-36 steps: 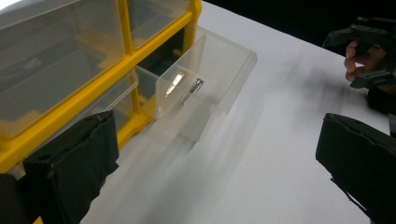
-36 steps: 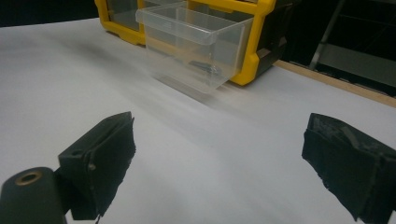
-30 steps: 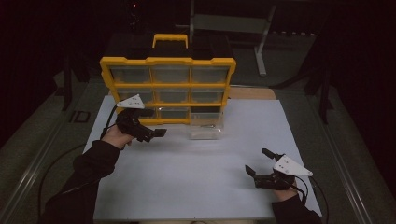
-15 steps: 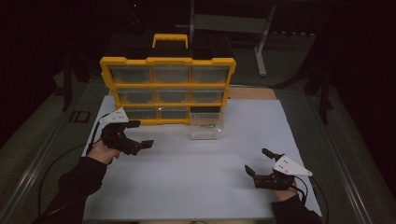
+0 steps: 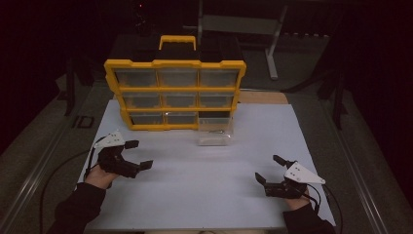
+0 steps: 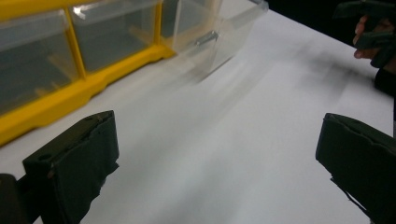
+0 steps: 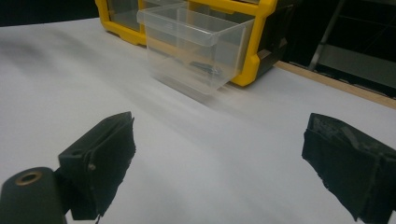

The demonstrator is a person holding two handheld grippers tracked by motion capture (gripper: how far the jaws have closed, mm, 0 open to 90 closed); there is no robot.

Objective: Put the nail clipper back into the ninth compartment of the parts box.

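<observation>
A yellow organizer with rows of clear drawers stands upright at the back of the white table. Its bottom-right clear drawer is pulled out toward me; small metal parts lie inside the drawer, which also shows as drawer. My left gripper hovers open over the left side of the table, well short of the organizer. My right gripper rests open near the front right, with nothing between its jaws.
A black-and-yellow carry handle tops the organizer. A wooden strip runs along the table's back right edge. Metal frame legs stand behind. Cables trail off the left side. The other hand and gripper sit far right in the left gripper view.
My left gripper has drawn back from the organizer's lower-left front, moving left and toward me over the table. The right gripper has stayed put.
</observation>
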